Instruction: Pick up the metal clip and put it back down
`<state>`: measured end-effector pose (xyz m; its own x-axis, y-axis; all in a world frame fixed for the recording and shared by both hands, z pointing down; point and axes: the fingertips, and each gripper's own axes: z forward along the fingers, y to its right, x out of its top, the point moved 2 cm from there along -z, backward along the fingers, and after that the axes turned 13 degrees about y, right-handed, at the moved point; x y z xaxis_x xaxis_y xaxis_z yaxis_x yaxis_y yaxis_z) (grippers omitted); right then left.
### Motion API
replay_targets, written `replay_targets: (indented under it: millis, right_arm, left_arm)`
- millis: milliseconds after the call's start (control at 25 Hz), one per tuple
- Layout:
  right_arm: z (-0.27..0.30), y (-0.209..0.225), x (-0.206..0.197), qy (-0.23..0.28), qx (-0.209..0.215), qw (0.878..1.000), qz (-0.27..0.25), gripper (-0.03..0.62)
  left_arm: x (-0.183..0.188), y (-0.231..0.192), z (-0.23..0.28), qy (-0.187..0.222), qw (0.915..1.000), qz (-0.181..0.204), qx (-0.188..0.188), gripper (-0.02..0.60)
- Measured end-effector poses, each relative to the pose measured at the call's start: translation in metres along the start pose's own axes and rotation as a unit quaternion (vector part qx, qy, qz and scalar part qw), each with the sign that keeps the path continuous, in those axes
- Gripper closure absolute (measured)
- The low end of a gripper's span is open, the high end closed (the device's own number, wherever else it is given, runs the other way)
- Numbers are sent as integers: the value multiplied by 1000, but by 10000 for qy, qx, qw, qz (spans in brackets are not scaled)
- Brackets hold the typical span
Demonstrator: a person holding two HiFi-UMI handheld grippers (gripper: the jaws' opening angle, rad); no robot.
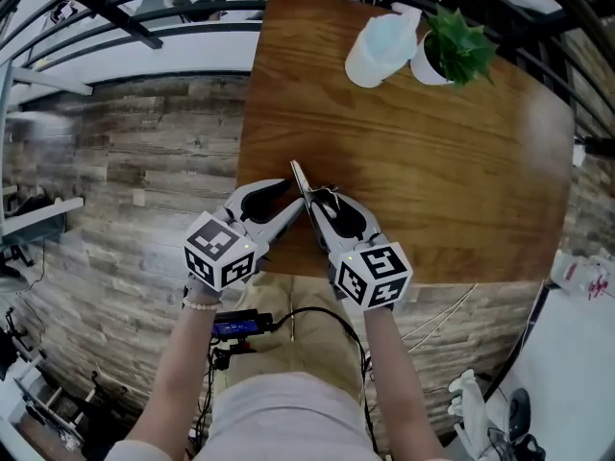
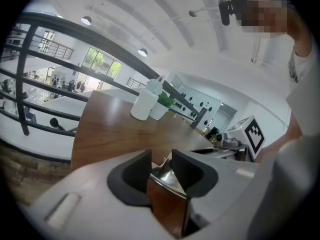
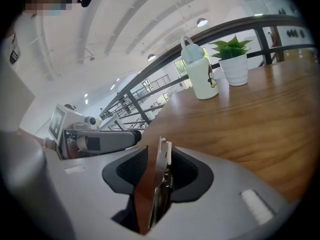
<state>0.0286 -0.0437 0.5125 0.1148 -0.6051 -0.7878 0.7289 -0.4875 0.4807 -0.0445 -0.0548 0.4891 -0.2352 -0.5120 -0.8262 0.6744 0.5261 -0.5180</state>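
The metal clip (image 1: 300, 182) is a thin shiny plate that stands on edge above the near edge of the wooden table (image 1: 442, 181). Both grippers meet on it. My left gripper (image 1: 288, 206) comes in from the left and is shut on the clip's lower part (image 2: 169, 186), whose plate mirrors the brown tabletop. My right gripper (image 1: 317, 205) comes in from the right. Its pads (image 3: 182, 170) press against the upright clip (image 3: 162, 159) from both sides. The clip's top sticks out above the right jaws.
A white squeeze bottle (image 1: 381, 48) and a small potted plant (image 1: 452, 51) stand at the table's far side. Dark railing bars (image 1: 144, 36) run beyond the far edge. The table's left edge (image 1: 242, 142) drops to a plank floor.
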Motion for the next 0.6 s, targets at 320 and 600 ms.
replay_targets:
  millis: [320, 600]
  right_arm:
    - [-1, 3, 2, -156, 22, 9993, -340, 369]
    - [-1, 10, 3, -50, -50, 9985, -549, 292]
  left_arm:
    - [10, 8, -3, 40, 9994, 330, -8, 511]
    - [8, 11, -7, 8, 9993, 363, -18, 534]
